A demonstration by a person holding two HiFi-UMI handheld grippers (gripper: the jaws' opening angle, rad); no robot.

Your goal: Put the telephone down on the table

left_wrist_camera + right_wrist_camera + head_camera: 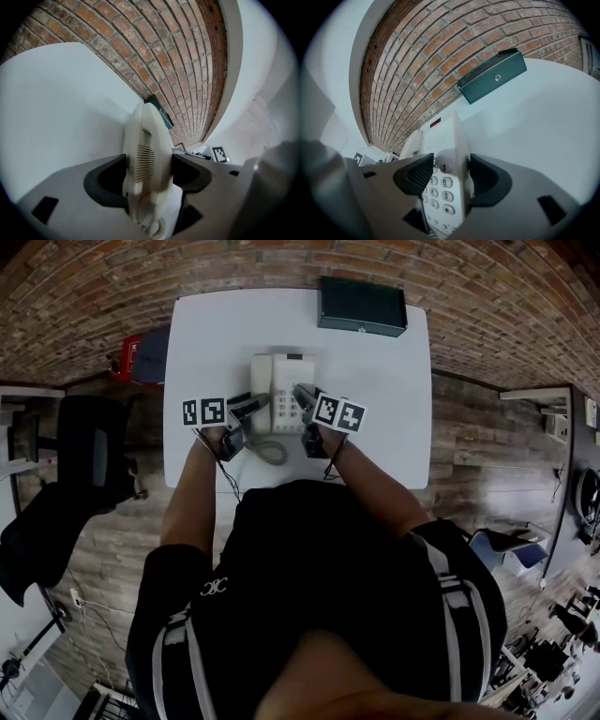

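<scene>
Starting left of the telephone (pixel 287 395), your left gripper (pixel 249 409) comes in from the near-left, and its jaws pinch the handset (pixel 144 150) across its width. The handset lies along the telephone's left side. Your left forearm runs straight back from there toward your body, and the marker cube sits just left of the telephone's near corner.

The telephone itself is at the middle of the white table (pixel 384 399), with its coiled cord (pixel 270 452) looped on the tabletop just nearer to you than the telephone. Whether the base rests fully on the surface cannot be told.

Right of the handset, your right gripper (pixel 304 396) has its jaws closed on the telephone's keypad side, one pad over the number keys and the other on the right edge. Your right forearm angles in from the near-right.

Beyond the telephone and to its right, a dark green box (pixel 362 306) stands at the table's far edge with its lid shut, so its contents are hidden.
</scene>
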